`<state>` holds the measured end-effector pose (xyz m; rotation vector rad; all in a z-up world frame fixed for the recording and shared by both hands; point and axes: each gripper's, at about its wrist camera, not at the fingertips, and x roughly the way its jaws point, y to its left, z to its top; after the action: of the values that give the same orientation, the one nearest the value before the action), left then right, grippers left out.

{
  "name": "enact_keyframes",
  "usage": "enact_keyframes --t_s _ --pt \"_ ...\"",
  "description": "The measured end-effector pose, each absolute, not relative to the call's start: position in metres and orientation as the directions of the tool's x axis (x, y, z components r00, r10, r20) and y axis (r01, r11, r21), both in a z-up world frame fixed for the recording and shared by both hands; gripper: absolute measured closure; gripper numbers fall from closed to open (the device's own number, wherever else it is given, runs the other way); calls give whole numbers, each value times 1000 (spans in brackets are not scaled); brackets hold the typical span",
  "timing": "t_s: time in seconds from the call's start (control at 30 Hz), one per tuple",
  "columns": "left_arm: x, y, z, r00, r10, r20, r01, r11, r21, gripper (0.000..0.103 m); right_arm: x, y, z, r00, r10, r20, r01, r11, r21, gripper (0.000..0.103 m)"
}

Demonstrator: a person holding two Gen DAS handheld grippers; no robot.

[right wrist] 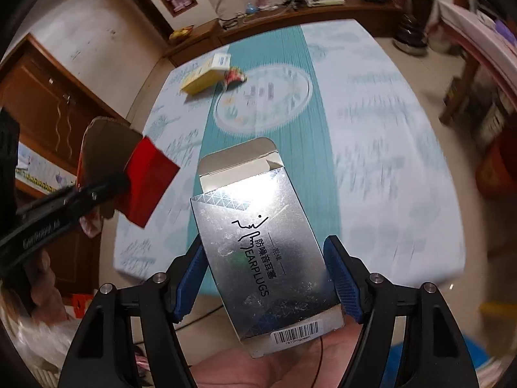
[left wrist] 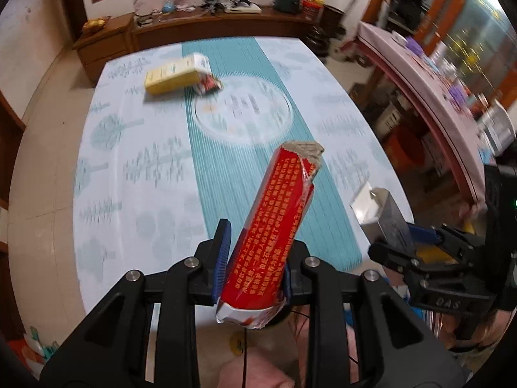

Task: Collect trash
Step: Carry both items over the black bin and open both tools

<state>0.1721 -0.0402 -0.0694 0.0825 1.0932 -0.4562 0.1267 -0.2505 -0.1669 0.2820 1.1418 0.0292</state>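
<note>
My left gripper (left wrist: 253,258) is shut on a red carton (left wrist: 274,226) with yellow print, torn at its far end, held above the table's near edge; it also shows in the right wrist view (right wrist: 145,181). My right gripper (right wrist: 268,271) is shut on a silver earplugs box (right wrist: 261,252) with its top flap open; the box shows in the left wrist view (left wrist: 384,216) at right. A yellow box (left wrist: 176,76) and a small red wrapper (left wrist: 208,84) lie on the far left of the table.
The table (left wrist: 135,161) has a pale blue patterned cloth with a teal stripe and a round glass plate (left wrist: 244,110). A wooden cabinet (left wrist: 194,29) with clutter stands behind. A pink-covered table (left wrist: 420,74) stands at right. An orange bin (left wrist: 404,152) sits on the floor.
</note>
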Motion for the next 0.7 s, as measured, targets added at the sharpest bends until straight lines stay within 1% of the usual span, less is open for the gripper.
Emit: enact_keyframes --t_s 0.13,0.3,0.47,0.7 --pt "116 -26 -81 330 -332 -884 437 884 -169 79 76 -225 -188 373 176 -911 150 958 246 31" --pt "64 -14 -123 250 -331 -910 434 878 -200 79 27 -202 -226 294 203 -934 153 955 255 31" --pt "29 -15 -192 181 -294 -938 411 890 -199 79 -6 -193 -280 244 220 -944 182 946 268 31" --pt "0 -26 -312 158 -232 -960 379 912 -158 79 -41 -200 -406 185 199 -962 257 936 243 31"
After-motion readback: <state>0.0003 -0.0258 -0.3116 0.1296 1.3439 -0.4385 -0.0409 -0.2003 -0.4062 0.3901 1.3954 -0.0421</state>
